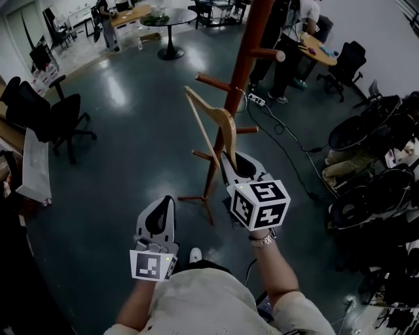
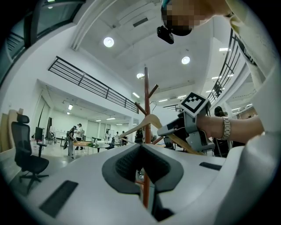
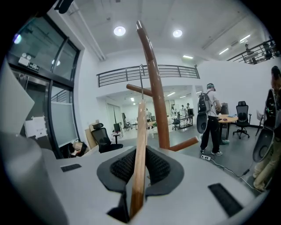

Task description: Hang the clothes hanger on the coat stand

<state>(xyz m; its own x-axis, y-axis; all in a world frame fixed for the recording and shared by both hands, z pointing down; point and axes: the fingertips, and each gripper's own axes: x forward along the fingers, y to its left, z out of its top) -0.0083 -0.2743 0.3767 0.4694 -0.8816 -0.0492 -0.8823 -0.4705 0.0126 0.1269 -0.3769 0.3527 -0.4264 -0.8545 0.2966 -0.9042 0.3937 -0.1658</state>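
My right gripper (image 1: 234, 162) (image 3: 140, 165) is shut on one arm of a light wooden hanger (image 1: 211, 121) (image 3: 140, 149), which I hold up on a slant. The hanger is just in front of the reddish-brown coat stand (image 1: 243, 62) (image 3: 156, 96), and its thin metal hook (image 3: 141, 81) rises beside one of the pegs (image 3: 137, 89). Whether hook and peg touch is unclear. Lower on the left, my left gripper (image 1: 162, 208) (image 2: 141, 162) has its jaws together with nothing between them. It looks at the stand (image 2: 146, 96), the hanger (image 2: 151, 121) and the right gripper (image 2: 184, 129).
Black office chairs (image 1: 59, 121) stand at the left and a round table (image 1: 167, 19) at the back. People stand by a desk (image 1: 317, 49) behind the stand. A power strip (image 1: 258, 99) with its cable lies on the floor. Dark chairs (image 1: 366, 131) crowd the right side.
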